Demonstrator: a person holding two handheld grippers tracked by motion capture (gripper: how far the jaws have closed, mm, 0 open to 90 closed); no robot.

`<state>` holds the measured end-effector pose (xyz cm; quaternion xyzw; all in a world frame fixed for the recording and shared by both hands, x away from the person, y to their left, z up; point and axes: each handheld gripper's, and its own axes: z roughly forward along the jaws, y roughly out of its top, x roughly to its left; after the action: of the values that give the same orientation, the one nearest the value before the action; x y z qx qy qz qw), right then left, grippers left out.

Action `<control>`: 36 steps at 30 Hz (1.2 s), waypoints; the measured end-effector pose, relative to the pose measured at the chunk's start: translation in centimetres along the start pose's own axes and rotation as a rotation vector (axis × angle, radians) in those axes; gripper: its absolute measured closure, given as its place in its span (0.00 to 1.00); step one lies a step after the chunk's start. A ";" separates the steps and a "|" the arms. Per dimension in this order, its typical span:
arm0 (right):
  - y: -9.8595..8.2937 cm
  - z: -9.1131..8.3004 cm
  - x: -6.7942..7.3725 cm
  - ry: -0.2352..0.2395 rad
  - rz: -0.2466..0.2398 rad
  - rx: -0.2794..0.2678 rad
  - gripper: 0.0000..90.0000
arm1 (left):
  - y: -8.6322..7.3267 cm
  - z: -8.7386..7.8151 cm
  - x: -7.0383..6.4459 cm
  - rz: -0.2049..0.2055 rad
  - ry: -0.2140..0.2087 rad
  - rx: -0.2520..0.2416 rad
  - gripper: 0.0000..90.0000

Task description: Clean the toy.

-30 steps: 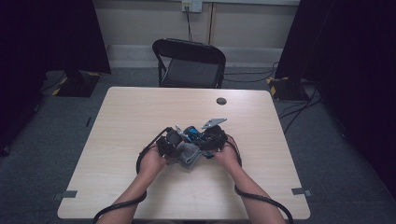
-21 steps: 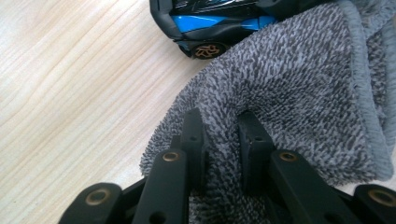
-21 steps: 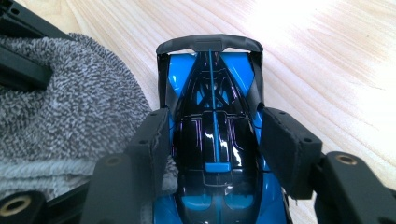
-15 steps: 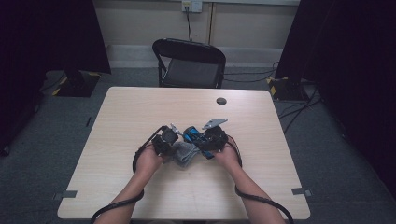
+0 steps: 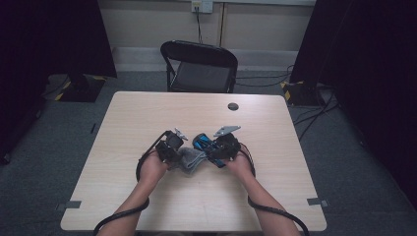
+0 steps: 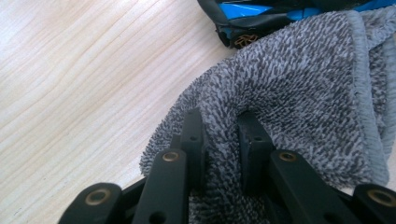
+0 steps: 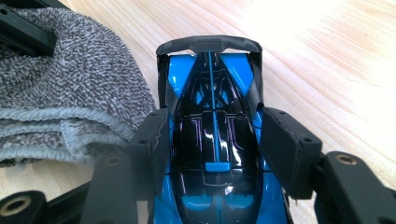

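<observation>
A blue and black toy car (image 7: pixel 212 140) sits between the pads of my right gripper (image 7: pixel 212 140), which is shut on its sides; the rear wing points away from the camera. In the high view the toy car (image 5: pixel 202 143) lies mid-table in the right gripper (image 5: pixel 216 150). A grey terry cloth (image 6: pixel 299 93) lies beside the car and touches it. My left gripper (image 6: pixel 220 140) is shut on a fold of that cloth. The cloth (image 5: pixel 191 158) lies between the two hands, with the left gripper (image 5: pixel 172 145) at its left.
The wooden table (image 5: pixel 147 118) has a small dark round cap (image 5: pixel 233 106) near its far edge. A black folding chair (image 5: pixel 200 66) stands behind the table. Cables trail from both grippers over the near edge.
The left gripper and the cloth have shifted slightly left and nearer the person; the right gripper still holds the car in much the same place.
</observation>
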<state>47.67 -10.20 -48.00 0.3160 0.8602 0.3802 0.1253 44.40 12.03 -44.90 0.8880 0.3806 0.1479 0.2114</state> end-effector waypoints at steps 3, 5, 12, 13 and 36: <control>0.0 0.0 0.0 -0.002 0.000 0.000 0.48 | 0.1 0.0 0.0 0.002 0.005 0.003 0.84; 0.0 -0.1 0.0 -0.002 0.000 0.003 0.48 | 0.1 -0.1 0.1 0.002 0.011 0.000 0.84; -0.1 -0.1 0.0 0.000 0.002 -0.001 0.48 | -0.4 -0.2 1.1 -0.026 0.039 0.017 0.84; -0.2 -0.2 -0.1 0.003 0.001 0.000 0.48 | -0.6 -0.3 1.6 -0.057 0.007 -0.003 0.84; -0.3 -0.2 -0.1 0.003 0.001 -0.008 0.48 | -1.1 0.0 4.6 -0.139 0.066 0.016 0.84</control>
<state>47.49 -10.53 -48.07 0.3153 0.8588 0.3841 0.1248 46.78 16.17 -44.96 0.8557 0.4494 0.1590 0.2014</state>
